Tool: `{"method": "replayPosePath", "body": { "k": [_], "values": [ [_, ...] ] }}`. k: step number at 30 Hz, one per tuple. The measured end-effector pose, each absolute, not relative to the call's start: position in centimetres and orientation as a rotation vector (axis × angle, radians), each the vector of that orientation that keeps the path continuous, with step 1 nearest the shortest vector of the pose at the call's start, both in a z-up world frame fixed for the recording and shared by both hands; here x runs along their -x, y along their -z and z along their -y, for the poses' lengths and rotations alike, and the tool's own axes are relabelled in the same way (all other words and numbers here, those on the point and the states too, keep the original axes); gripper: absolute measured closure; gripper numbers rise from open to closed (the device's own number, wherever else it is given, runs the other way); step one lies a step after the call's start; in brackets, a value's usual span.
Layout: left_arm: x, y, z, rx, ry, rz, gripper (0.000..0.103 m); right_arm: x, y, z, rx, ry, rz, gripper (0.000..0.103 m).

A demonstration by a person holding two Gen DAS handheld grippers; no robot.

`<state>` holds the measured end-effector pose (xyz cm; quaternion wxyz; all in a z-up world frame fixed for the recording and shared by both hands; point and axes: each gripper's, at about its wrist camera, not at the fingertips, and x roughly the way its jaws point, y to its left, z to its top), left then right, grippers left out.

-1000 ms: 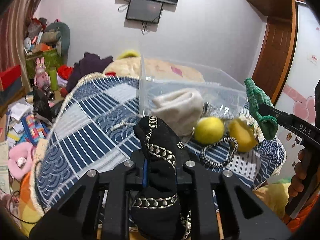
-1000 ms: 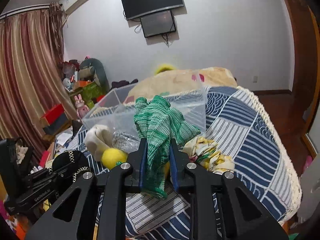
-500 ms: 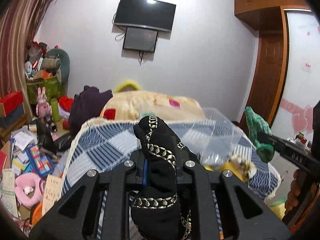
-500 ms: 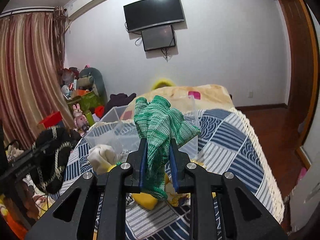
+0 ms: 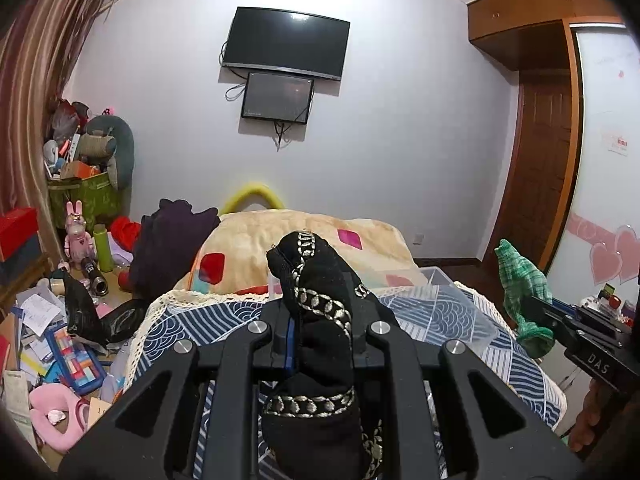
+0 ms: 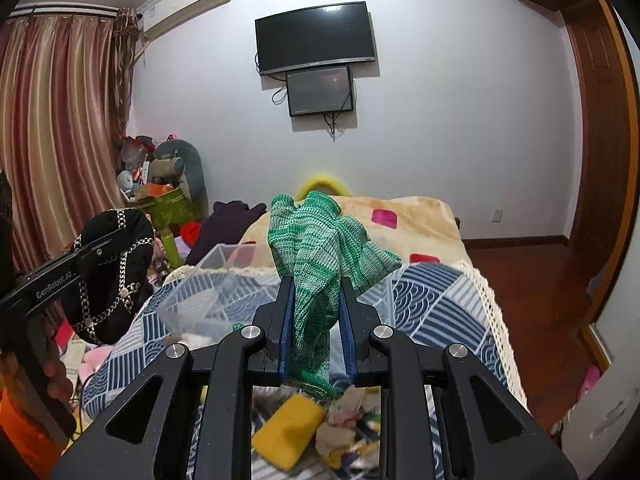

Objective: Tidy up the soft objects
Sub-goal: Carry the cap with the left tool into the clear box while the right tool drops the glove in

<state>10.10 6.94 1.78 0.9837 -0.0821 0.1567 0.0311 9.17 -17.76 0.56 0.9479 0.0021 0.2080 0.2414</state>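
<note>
1. The bed [image 6: 448, 304], under a blue patterned cover, fills the lower half of both wrist views, and everything in play lies on it or is held above it.

2. The clear plastic bin [image 6: 208, 292] sits on the cover, ahead of and below both tools. From the right wrist it lies low and to the left; from the left wrist it lies low and to the right. So it sits between the two, and either load has to go forward and down to reach it.

3. The left gripper [image 5: 320, 332] is clamped on a black knit piece with chain trim [image 5: 316, 280], which stands upright between the fingers, its long axis running up and away.

4. The right gripper [image 6: 314, 320] is closed tight on a green knit cloth [image 6: 316, 248], also upright, its top flopping to the right.

5. Both tools are raised well above the bin. My guess is that the right one is nearer its open top, but the fisheye makes that hard to settle.

6. A yellow sponge [image 6: 288, 432] and a crumpled patterned cloth [image 6: 348, 420] lie loose on the cover below the right tool, not yet in the bin.
</note>
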Motion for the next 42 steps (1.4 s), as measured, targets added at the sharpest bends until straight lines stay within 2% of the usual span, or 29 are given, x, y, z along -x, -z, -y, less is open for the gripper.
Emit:
{"method": "replayPosePath", "body": {
  "k": [15,29,32,34,36,42],
  "values": [
    [-16.5,0.3,-7.1,0.150,-0.150,-0.401,0.086,-14.7,0.7,15.4,-0.006,-0.506,-0.523,0.084],
    [-21.9,4.1,-6.1,0.053,-0.096,-0.637,0.085,-16.8,3.4,12.5,0.124,-0.522,-0.668,0.084],
    [-21.8,4.4,-5.7,0.036,-0.074,-0.663,0.077,-17.0,3.7,12.2,0.150,-0.535,-0.690,0.084],
    [-21.8,4.4,-5.5,0.030,-0.060,-0.676,0.066,-17.1,3.9,12.0,0.160,-0.538,-0.704,0.083],
    [-21.6,4.2,-5.4,0.028,-0.055,-0.676,0.049,-17.1,3.9,12.0,0.167,-0.537,-0.709,0.082],
    [-20.5,2.9,-4.8,-0.007,-0.052,-0.631,0.036,-16.9,3.0,12.4,0.155,-0.544,-0.700,0.072]
  ]
}}
